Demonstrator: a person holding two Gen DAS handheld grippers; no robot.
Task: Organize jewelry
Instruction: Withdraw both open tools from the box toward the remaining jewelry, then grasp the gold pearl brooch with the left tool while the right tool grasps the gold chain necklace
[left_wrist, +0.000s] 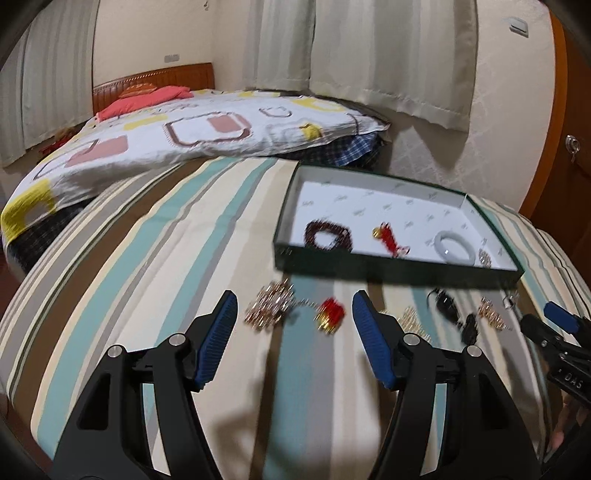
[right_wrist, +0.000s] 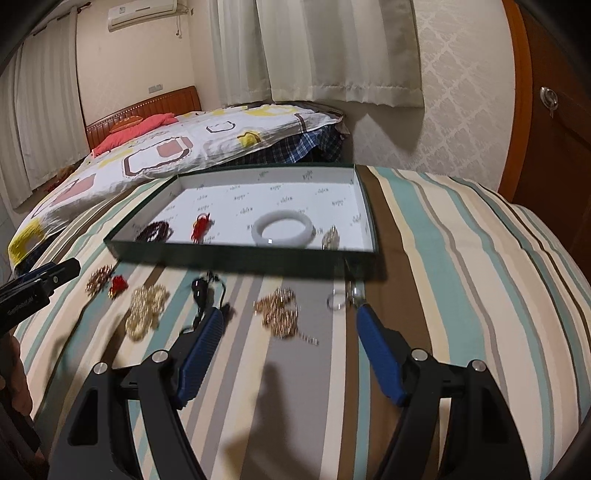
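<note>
Between the spread, empty fingers of the left gripper (left_wrist: 291, 314) lies a gold chain with a red charm (left_wrist: 291, 314) on the striped bed cover (left_wrist: 147, 258); the right gripper (right_wrist: 288, 321) stands equally wide over a gold bracelet (right_wrist: 280, 314). Five loose pieces lie in a row (blurred), four more inside the green box (right_wrist: 240, 254): dark beads, red charm, white bangle (right_wrist: 284, 227), gold piece. Beyond: quilted bed, curtains, wooden door

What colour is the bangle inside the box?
The bangle is pale white-grey; the right wrist view shows it best.
</note>
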